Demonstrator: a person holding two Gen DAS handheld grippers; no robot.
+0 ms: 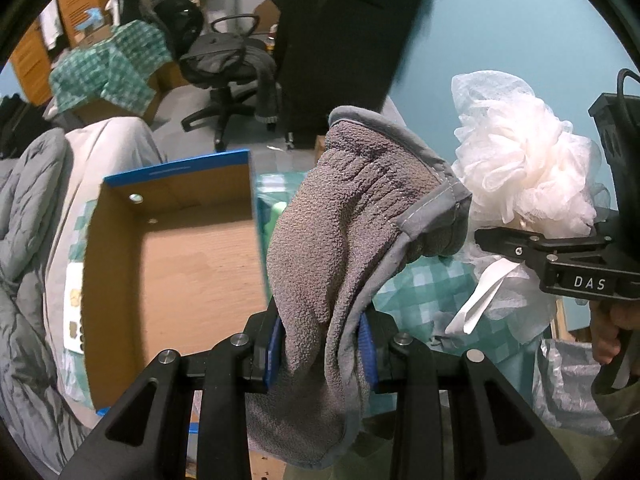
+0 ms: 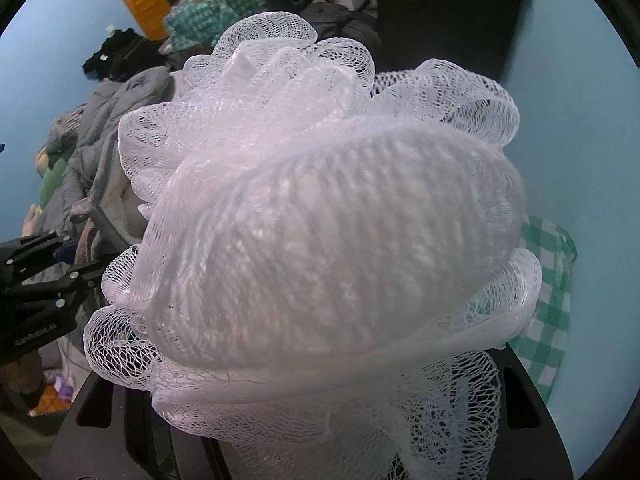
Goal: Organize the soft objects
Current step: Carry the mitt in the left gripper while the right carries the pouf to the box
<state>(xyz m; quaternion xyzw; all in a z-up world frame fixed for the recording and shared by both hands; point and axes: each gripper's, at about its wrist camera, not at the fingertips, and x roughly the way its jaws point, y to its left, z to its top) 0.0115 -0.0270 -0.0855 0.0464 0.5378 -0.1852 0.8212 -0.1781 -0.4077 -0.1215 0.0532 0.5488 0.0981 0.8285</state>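
Observation:
A grey microfibre cloth (image 1: 340,216) with a stitched grey hem hangs up and over my left gripper (image 1: 320,350), whose blue pads (image 1: 273,354) are shut on its lower part. To the right, my right gripper (image 1: 532,242) holds a white mesh bath sponge (image 1: 524,160) up in the air, level with the cloth. In the right wrist view the same sponge (image 2: 328,240) fills the picture and hides the right fingers. At that view's left edge the left gripper (image 2: 44,280) shows, close beside the sponge.
An open cardboard box (image 1: 120,272) with a blue rim lies below left, its bottom bare. A grey padded jacket (image 1: 28,232) lies left of it. Green checked fabric (image 1: 432,292) lies under the sponge. A black office chair (image 1: 228,60) stands behind.

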